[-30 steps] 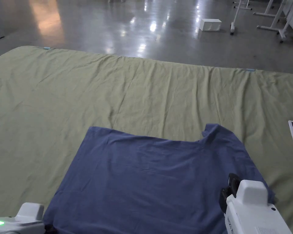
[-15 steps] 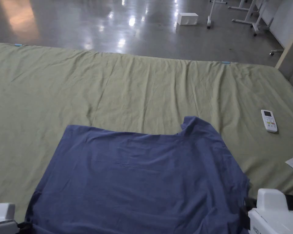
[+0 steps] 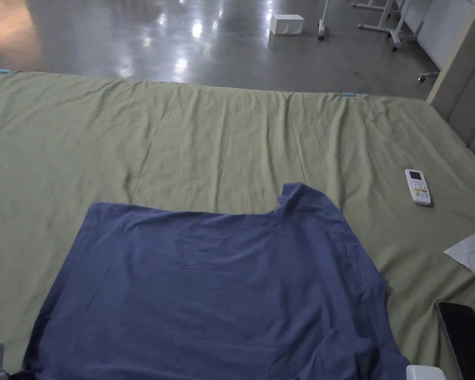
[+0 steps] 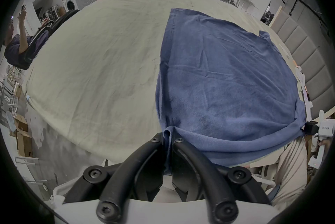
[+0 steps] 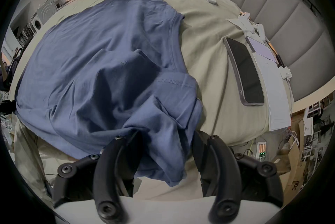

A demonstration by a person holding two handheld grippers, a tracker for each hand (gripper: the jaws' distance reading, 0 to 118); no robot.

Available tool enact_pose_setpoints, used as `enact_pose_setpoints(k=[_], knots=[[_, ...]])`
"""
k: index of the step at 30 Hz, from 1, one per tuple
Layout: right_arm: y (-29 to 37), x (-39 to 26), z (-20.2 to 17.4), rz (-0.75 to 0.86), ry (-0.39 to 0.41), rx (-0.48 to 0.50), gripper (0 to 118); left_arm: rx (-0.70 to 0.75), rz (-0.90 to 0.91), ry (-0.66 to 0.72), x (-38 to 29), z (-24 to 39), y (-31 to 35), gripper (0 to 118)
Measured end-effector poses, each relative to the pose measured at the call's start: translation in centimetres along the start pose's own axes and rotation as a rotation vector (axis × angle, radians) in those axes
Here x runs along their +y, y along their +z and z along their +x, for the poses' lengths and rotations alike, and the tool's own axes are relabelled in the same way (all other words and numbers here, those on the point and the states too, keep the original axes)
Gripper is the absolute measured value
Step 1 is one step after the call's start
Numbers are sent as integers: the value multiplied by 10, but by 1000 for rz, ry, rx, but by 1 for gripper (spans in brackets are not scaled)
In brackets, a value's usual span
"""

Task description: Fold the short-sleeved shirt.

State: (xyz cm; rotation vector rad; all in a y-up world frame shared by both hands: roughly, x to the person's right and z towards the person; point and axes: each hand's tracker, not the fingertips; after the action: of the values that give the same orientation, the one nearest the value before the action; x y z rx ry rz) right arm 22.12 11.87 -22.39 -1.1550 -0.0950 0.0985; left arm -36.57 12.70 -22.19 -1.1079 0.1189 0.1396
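A blue short-sleeved shirt (image 3: 221, 287) lies spread on the green bed sheet (image 3: 231, 138), with its collar at the far right. Its near edge hangs over the bed's near side. My left gripper (image 4: 168, 139) is shut on the shirt's (image 4: 226, 73) near left corner. My right gripper (image 5: 165, 137) has its jaws wide apart, and a loose bunch of the shirt (image 5: 99, 46) hangs between them. In the left gripper view the right gripper (image 4: 308, 129) sits at the shirt's near right end. Both white housings (image 3: 424, 372) just peek in at the bottom of the head view.
A white remote (image 3: 417, 186) lies on the sheet right of the shirt. A dark phone (image 3: 464, 336), papers (image 3: 471, 252) and small white items sit along the right side by the padded headboard (image 3: 469, 99). Bare sheet stretches to the left and beyond the shirt. A person stands far left.
The head camera has turned to the right. Both grippers have dropped back toward the bed's near edge and nearly left the head view. The shirt's far part lies as before.
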Motion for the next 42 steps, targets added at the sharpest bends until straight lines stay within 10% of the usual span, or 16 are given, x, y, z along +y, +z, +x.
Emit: enact_pose_setpoints(k=[4,7,28,42], knots=[[4,8,-7,-14,19,66,12,-4,0,7,-1,0,2,8],[2,9,-12,-16,63,45,5,-5,2,5,-1,0,2,8],[63,62,6,289,-65,89,4,-42,295,30,65,16,50,7],[-16,176,-2,229,-174,86,4,20,279,45,151,30,-29,7]])
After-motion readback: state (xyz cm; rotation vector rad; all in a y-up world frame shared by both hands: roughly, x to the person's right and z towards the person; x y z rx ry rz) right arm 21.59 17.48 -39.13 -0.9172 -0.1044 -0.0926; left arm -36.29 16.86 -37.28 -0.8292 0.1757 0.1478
